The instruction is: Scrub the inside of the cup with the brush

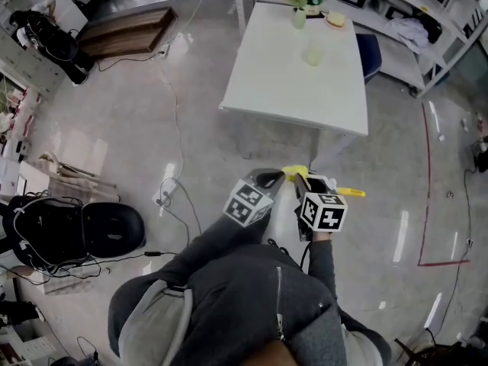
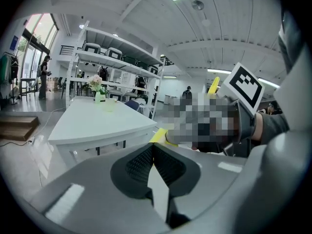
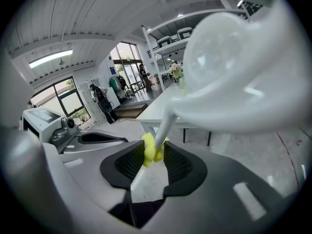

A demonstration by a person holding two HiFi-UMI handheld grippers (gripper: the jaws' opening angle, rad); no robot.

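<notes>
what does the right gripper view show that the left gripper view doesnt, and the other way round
Only the right gripper view: the right tongs shut on the yellow handle of the brush, its white head looming close to the lens. Only the left gripper view: the left tongs closed with nothing between them, and the pale cup. Both: the white table and the shelving behind it.

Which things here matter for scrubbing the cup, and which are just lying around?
For the job: brush held in the right gripper; cup on the table.
Lying about: flower vase, wooden board, floor cable.
</notes>
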